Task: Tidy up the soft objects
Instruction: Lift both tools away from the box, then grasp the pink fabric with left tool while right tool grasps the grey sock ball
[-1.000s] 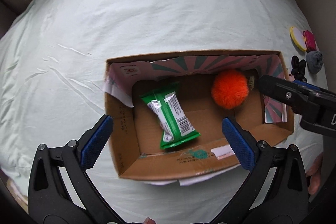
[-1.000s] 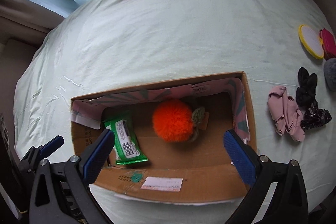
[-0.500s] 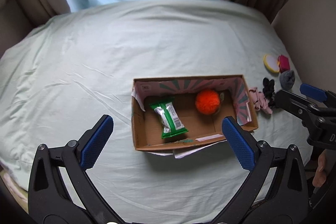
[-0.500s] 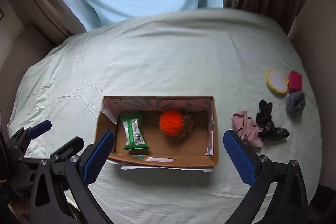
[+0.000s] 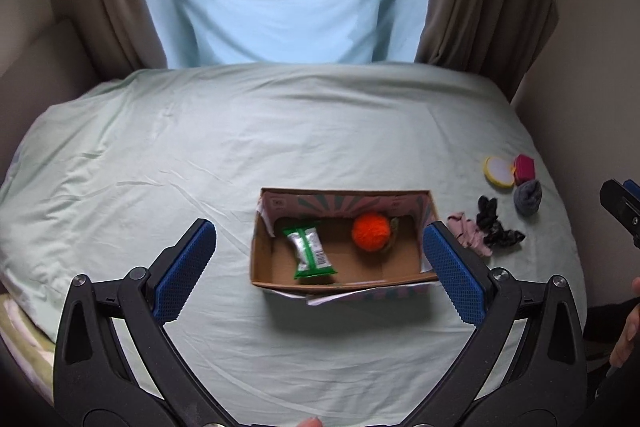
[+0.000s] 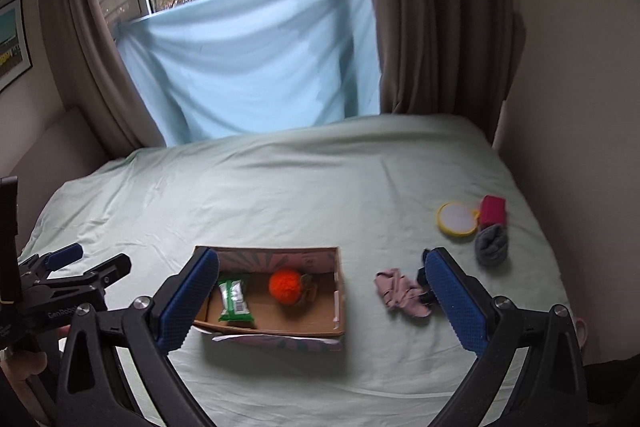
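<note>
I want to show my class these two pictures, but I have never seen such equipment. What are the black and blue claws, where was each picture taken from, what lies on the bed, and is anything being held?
No robot here: a person holds a hand tool in each hand, each with a two-fingered claw and a wide-angle camera looking along its fingers. One picture comes from the left claw, the other from the right claw. Both are open and hold nothing.

On the pale green bedsheet sits an open cardboard box holding a green snack packet and an orange pompom. Outside it, to the right, lie a pink cloth, a black fabric item, a grey sock, a yellow round pad and a magenta item.
</note>
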The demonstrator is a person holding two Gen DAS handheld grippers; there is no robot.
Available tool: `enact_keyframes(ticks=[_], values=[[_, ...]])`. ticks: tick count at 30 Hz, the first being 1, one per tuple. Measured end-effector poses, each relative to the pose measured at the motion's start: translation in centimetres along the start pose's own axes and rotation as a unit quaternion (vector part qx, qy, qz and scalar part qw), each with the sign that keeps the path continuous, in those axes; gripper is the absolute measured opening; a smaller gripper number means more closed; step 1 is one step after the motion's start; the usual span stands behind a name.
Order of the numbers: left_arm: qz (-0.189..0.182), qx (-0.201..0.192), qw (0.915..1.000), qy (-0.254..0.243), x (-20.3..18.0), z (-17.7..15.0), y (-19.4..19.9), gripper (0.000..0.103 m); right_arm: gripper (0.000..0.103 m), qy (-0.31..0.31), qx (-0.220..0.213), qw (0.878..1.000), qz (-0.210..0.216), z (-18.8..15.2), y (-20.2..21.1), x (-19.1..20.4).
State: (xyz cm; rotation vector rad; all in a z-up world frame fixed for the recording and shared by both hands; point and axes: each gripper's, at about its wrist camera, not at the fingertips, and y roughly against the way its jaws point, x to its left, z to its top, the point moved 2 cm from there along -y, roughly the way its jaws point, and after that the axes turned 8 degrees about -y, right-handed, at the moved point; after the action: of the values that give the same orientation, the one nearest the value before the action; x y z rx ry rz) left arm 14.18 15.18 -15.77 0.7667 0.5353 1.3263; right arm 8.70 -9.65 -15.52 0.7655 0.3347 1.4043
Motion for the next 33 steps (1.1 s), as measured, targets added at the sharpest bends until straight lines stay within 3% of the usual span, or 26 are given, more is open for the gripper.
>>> enact_keyframes(ticks=[6, 13, 22, 33], values=[[-0.004, -0.011, 0.9998, 0.015, -5.9, 0.6, 2.1, 0.103, 0.103, 0.003, -0.02, 1.0, -0.007, 1.3, 1.9, -6.3], [0.0, -0.015, 0.9998, 0.012, -14.8, 2.0, 1.0, 0.103, 0.103, -0.003, -0.012, 1.0, -0.003, 3.3, 0.9, -14.5], [-0.003, 0.036, 0.9985, 0.041, -24.5, 1.6, -4.8, 0.103, 0.103, 0.011, 0.04, 0.999, 0.0, 4.1, -4.6, -23.2], [-0.056, 0.125, 0.9873, 0.08, -31.0, -1.5, -16.0, 0.103, 0.103, -0.016, 0.095, 0.995, -0.006, 2.8, -14.5, -29.7]])
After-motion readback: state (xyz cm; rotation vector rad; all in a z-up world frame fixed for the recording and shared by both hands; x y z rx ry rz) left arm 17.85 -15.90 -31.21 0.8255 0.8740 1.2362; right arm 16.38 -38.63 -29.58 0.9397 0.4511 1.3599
